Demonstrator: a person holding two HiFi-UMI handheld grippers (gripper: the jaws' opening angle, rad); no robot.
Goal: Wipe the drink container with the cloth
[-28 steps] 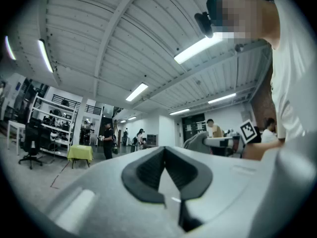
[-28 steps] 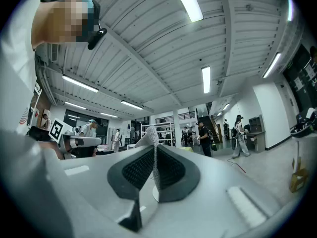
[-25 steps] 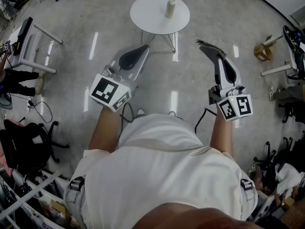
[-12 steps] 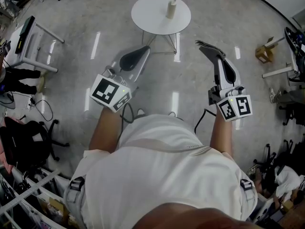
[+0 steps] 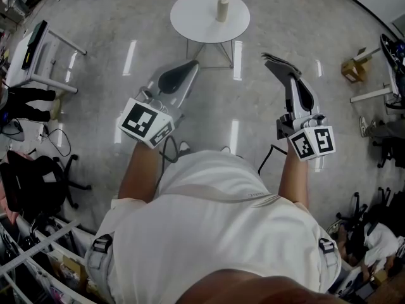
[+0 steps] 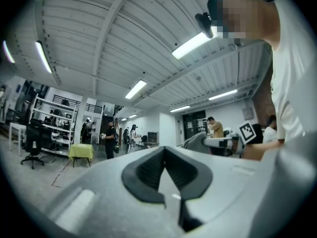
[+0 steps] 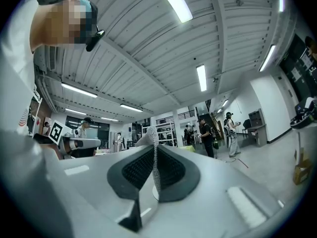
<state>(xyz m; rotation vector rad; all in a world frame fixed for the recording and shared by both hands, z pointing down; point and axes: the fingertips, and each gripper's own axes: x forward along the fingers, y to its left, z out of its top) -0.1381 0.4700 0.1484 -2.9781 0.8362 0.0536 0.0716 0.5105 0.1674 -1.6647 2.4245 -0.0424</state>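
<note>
On the round white table point(image 5: 190, 24) at the top of the head view stands the drink container point(image 5: 222, 9), upright and a little right of the table's middle; it is pale and slim, perhaps a bottle, though it is too small to tell. Both grippers are held above the floor point(image 5: 95, 62) on the near side of the table, well apart from the container and pointing roughly toward it. The left gripper point(image 5: 190, 65) sits below the table's left edge in that view, and its own view shows its jaws point(image 6: 163, 152) closed tip to tip, with nothing between them. The right gripper point(image 5: 286, 73) is off to the right, and a grey cloth point(image 5: 274, 59) juts from its tip. In the right gripper view the jaws point(image 7: 153, 152) are pinched on that cloth point(image 7: 148, 137), a thin woven edge that runs up between the dark pads and pokes out past the tips. Each gripper's marker cube is close to the person's white shirt point(image 5: 215, 233). People stand in the hall behind, as both gripper views show.
</note>
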